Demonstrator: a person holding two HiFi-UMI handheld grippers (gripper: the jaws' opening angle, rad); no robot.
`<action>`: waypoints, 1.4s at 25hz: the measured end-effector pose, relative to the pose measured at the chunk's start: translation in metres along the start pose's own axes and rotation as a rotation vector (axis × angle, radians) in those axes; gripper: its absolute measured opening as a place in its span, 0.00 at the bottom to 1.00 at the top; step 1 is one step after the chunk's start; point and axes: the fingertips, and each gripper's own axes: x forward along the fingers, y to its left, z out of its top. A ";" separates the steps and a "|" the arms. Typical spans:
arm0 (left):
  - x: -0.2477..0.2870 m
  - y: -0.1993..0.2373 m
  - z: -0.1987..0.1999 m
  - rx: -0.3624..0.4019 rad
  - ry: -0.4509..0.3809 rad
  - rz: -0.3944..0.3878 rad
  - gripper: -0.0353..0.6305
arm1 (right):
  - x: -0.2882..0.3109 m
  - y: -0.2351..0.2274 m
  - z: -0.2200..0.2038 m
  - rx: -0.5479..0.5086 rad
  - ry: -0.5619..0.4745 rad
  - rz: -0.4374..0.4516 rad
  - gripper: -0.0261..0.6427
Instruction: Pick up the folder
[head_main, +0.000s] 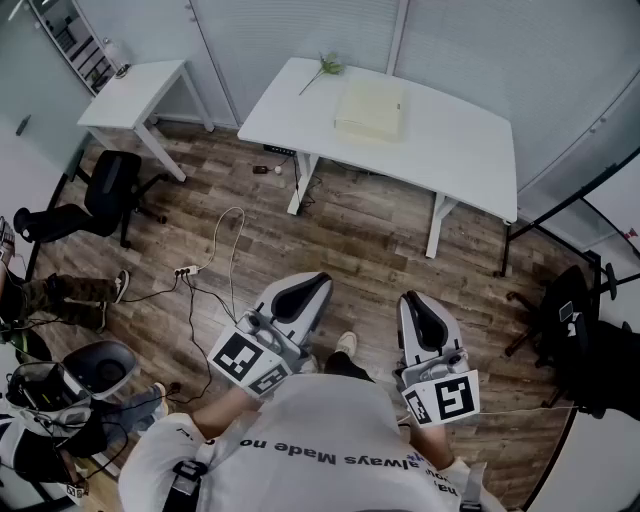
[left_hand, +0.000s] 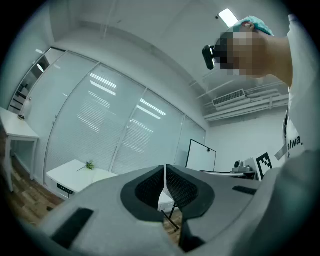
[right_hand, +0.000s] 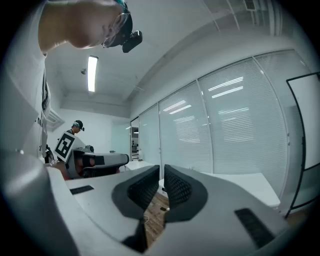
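1. While both tools are being held level in front of the person's chest, the left gripper (head_main: 305, 292) is being held shut, its jaws pressed together with nothing between them.
2. The right gripper (head_main: 420, 315) is being held the same way at about three o'clock of the left one, its jaws together and empty.
3. The folder (head_main: 370, 108), pale cream, is being supported flat by the white table (head_main: 450, 150) at about twelve o'clock from the grippers. It is well apart from both and is being touched by neither.
4. A green sprig (head_main: 325, 68) is being carried by the same table top, near the folder at about eleven o'clock of it.
5. A smaller white table (head_main: 130, 95) is being seen at about ten o'clock from the grippers, with a black office chair (head_main: 105, 195) just below it at about nine o'clock.
6. Cables (head_main: 215, 260) are being trailed over the wooden floor (head_main: 370, 240) between that chair and the left gripper.
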 end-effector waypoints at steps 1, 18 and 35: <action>0.007 -0.001 0.000 -0.001 -0.002 0.001 0.08 | 0.001 -0.007 0.001 -0.004 0.000 0.002 0.09; 0.087 0.015 -0.006 -0.014 -0.012 0.068 0.08 | 0.030 -0.091 0.009 0.018 -0.015 0.042 0.09; 0.152 0.117 0.012 -0.019 -0.029 0.070 0.08 | 0.152 -0.132 0.014 0.012 -0.008 0.054 0.09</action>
